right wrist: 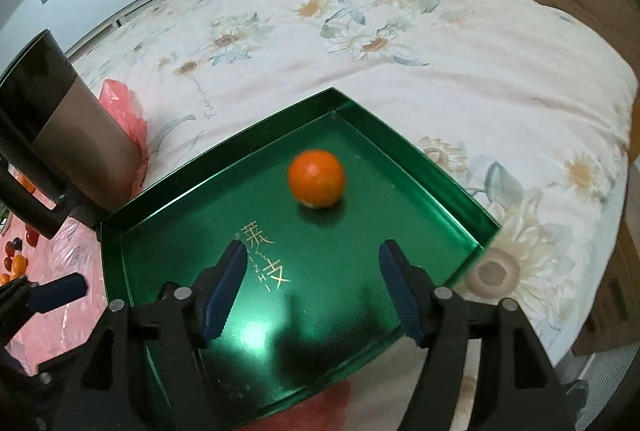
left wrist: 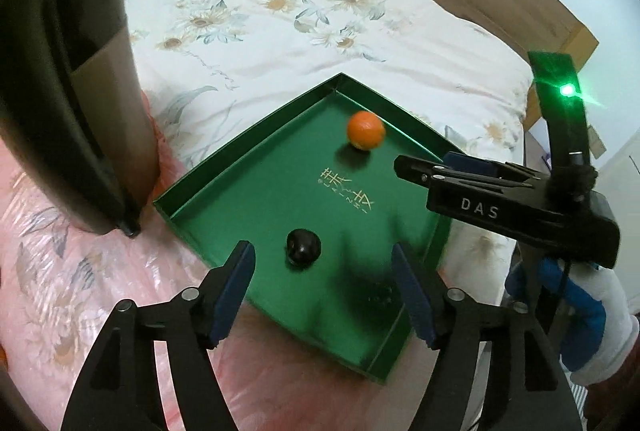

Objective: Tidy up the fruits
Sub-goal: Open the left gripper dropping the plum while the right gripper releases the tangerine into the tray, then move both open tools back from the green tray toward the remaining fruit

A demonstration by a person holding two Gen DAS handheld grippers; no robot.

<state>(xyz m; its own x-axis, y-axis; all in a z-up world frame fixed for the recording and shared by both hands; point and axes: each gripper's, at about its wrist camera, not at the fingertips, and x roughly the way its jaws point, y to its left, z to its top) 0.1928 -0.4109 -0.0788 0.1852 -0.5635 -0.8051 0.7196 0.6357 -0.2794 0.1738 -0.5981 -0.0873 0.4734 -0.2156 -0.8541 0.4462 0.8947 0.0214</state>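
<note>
A shallow green tray lies on the bed. An orange fruit sits near the tray's far corner and a small dark fruit lies nearer on its floor. My left gripper is open above the tray; the dark fruit shows between its blue pads, touching neither. My right gripper is open and empty, with the orange fruit beyond its tips on the green tray. In the left wrist view the right gripper reaches in from the right. The dark fruit is hidden in the right wrist view.
A tall dark and brown container stands left of the tray. A floral quilt covers the bed. Several small fruits lie on a pink plastic sheet at the left. A gloved hand holds the right gripper.
</note>
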